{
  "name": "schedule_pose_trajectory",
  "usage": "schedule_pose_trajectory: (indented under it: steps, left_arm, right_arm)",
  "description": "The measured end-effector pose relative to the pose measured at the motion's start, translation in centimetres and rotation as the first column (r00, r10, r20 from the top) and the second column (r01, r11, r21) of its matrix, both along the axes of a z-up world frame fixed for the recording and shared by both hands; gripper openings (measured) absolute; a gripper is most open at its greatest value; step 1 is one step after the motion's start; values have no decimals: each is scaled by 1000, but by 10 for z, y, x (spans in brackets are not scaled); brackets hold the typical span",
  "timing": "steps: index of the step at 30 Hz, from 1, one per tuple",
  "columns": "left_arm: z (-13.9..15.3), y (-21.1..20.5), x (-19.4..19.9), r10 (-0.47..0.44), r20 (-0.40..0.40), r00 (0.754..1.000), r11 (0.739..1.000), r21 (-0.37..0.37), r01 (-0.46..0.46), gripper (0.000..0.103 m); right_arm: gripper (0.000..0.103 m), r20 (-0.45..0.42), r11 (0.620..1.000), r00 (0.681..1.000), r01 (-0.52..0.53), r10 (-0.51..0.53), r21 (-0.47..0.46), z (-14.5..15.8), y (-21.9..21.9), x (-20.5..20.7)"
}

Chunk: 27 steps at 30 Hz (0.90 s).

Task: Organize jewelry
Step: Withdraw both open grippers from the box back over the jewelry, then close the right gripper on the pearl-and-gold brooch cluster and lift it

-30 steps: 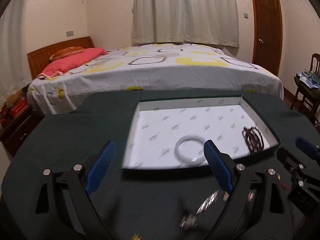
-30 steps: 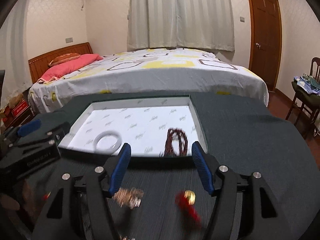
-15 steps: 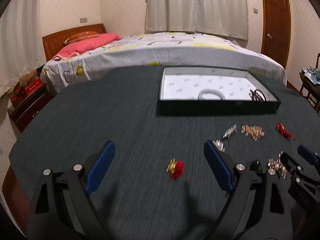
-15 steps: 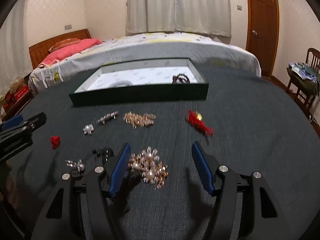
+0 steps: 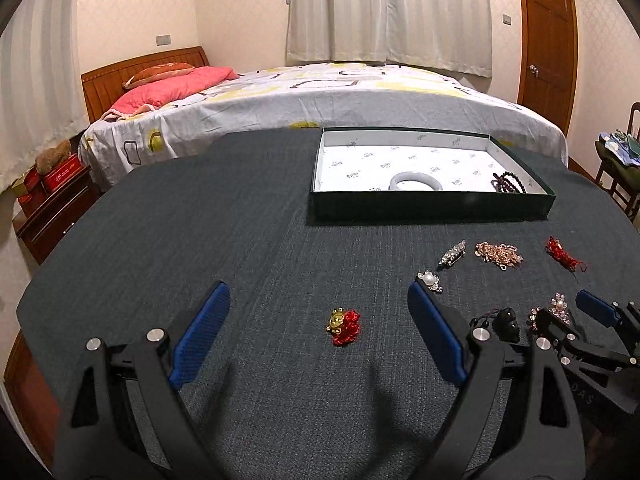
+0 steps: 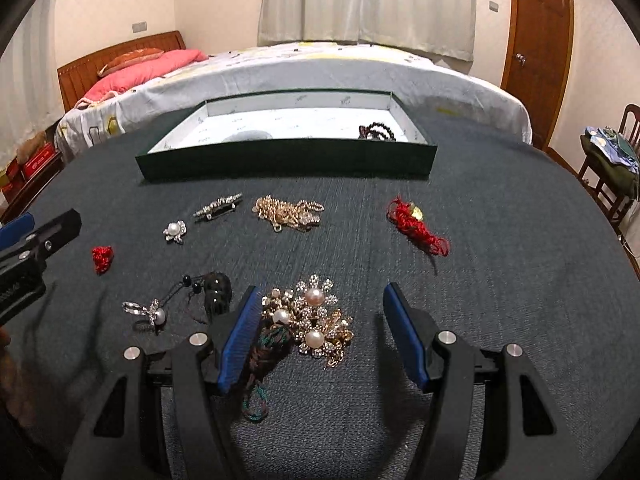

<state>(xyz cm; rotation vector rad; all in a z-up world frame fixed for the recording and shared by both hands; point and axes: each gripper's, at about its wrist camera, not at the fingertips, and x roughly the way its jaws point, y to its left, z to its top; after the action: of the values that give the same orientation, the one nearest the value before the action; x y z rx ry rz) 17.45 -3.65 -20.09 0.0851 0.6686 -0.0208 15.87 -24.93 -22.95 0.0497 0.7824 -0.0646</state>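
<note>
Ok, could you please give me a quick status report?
Left gripper open over red charm. Right gripper open over pearl brooches. Bangle, beads in box.

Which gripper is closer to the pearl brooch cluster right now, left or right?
Right. The right gripper is open with the pearl brooch cluster lying between its fingers. The left gripper is off to the left, open around a red and gold charm.

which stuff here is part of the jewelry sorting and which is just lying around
Job: box, bangle and dark beads in it; on the cloth, red charm, pearl brooches, gold chain, bar pin, red tassel.

Lying about: bed, pink pillow, chair, door.
</note>
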Motion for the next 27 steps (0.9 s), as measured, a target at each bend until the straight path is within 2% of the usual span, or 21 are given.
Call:
schedule_pose_trajectory:
  steps: [2, 7, 8, 19, 20, 27]
  left_arm:
    - [-1, 0, 0, 1, -3, 1000, 1000, -1, -1, 88]
    - [-3, 1, 1, 3, -9, 1000, 1000, 3, -3, 88]
    - [-4, 1, 1, 3, -12, 1000, 1000, 4, -3, 88]
    - [-16, -2, 1, -1, -37, 999, 1000, 19, 2, 88]
    - [-16, -3, 1, -3, -37, 999, 1000, 22, 4, 88]
    - [-20, -10, -4, -16, -44, 999, 999, 35, 18, 88]
  right_arm:
    - [61, -4, 1000, 1000, 2, -2, 10, -1, -2, 0]
    - [48, -7, 1000, 1000, -16, 16, 25, -1, -1, -1]
    - [43, -5, 999, 1000, -18, 18, 30, -2, -2, -2]
    - [37, 11, 998, 1000, -12, 11, 60, 2, -9, -7]
    - [32, 8, 998, 1000, -11, 10, 63, 2, -10, -7]
    - [29, 16, 996, 1000, -4, 3, 85, 4, -18, -10]
